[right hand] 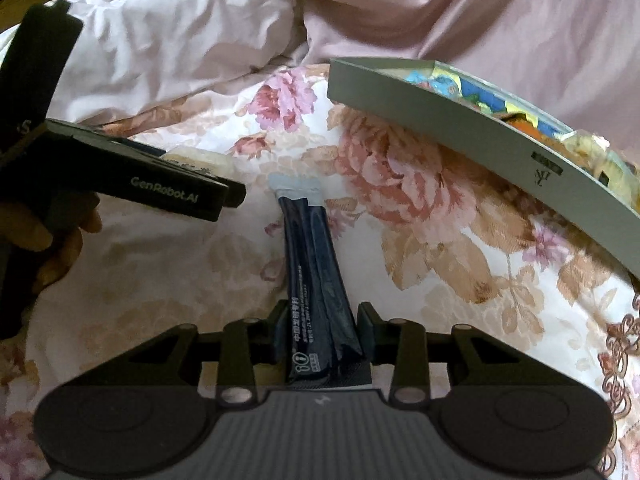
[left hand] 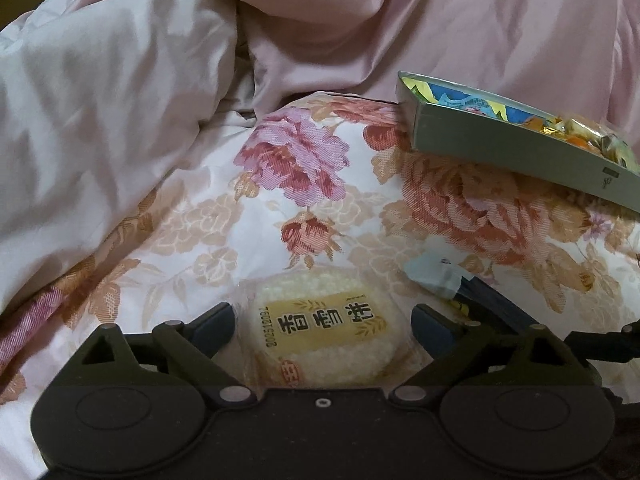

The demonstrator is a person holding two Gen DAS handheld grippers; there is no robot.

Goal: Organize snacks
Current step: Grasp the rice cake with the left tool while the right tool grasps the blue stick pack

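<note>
Floral cotton bedsheet (left hand: 192,240) carries all the snacks. The left gripper (left hand: 322,320) has its jaws wide apart on both sides of a wrapped rice cracker (left hand: 320,328), which lies flat on the sheet; the pads do not press it. The right gripper (right hand: 322,332) is closed on a dark stick sachet (right hand: 316,272), whose far end points toward a grey box (right hand: 440,120) with colourful candies. A pink duvet (left hand: 360,20) lies behind.

Glossy dark plastic sachet (right hand: 316,280), matt grey cardboard box (right hand: 460,128), sheeny floral cloth (left hand: 200,220).
</note>
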